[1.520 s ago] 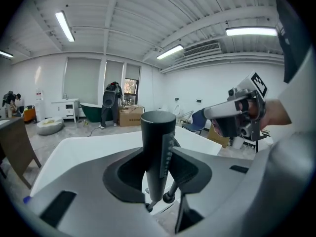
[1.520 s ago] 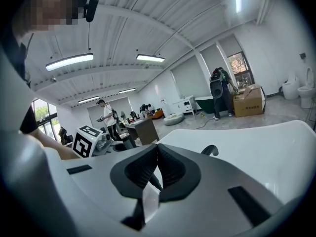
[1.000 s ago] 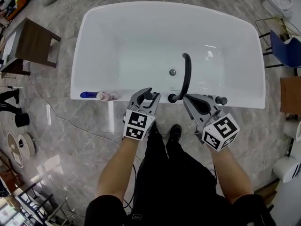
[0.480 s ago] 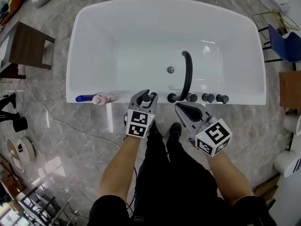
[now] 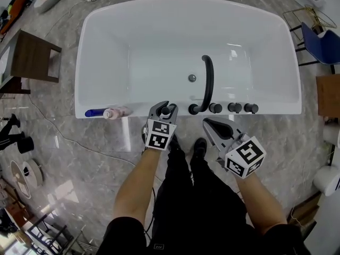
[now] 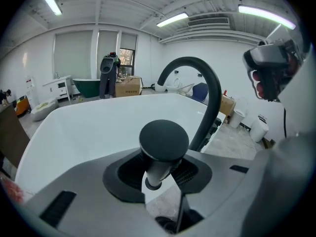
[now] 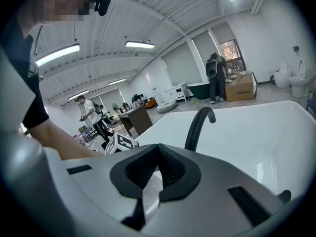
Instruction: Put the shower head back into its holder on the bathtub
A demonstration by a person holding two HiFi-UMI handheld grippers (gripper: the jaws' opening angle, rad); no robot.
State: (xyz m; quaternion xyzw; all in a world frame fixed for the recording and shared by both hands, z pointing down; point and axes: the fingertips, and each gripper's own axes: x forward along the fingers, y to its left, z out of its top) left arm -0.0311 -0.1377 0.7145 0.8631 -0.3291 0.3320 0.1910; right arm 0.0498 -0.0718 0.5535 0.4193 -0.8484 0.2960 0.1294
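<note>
- Since a second ago the right hand-held gripper (image 5: 211,124) has drawn back off the tub (image 5: 276,108) rim. The three knobs (image 5: 234,108) it partly covered then now all show just ahead of its tips. The left hand-held gripper (image 5: 165,109) has sunk a little toward the rim.
- The left hand-held gripper is closed on the shower head (image 6: 163,141), its pads clamped on the stem below the round dark cap. The cap stands above the jaws and the stem points down past them — a sensible hold for feeding it into a socket from above.
- So the shower head sits in the left hand-held gripper, right over the near rim. The spout (image 5: 207,84) is just to that gripper's right and arches away over the basin.
- I cannot make out the holder; it is probably hidden beneath the jaws.
- The stem's lower end shows bare between the pads, so I judge the head not yet seated.
- The right hand-held gripper is fully shut with nothing between its pads. Held short of the rim, it seems parked there to leave the left one room.
</note>
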